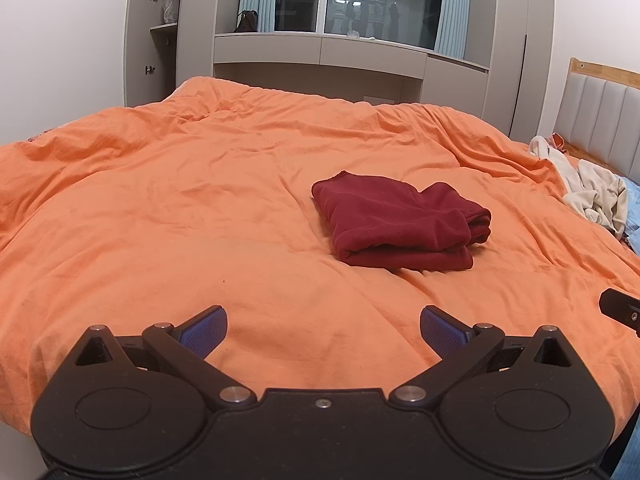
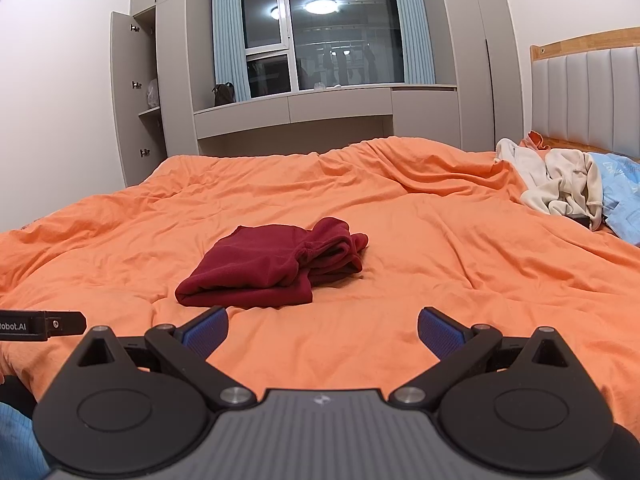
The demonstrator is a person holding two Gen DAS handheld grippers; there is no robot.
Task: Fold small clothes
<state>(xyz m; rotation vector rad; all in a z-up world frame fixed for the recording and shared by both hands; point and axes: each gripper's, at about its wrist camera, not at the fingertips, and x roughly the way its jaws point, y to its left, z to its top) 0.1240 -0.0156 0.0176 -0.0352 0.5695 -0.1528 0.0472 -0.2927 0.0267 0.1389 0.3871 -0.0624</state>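
Note:
A dark red garment lies folded in a compact stack on the orange duvet. My left gripper is open near the bed's front edge, well short of the garment and to its left, with nothing between its blue pads. My right gripper is open too, just in front of the garment and slightly right of it, also holding nothing. In the right wrist view the tip of the left gripper's finger shows at the left edge.
A heap of cream clothes and a light blue garment lie at the right by the padded headboard. Grey cabinets and a window stand beyond the bed's far side; a cabinet door hangs open at left.

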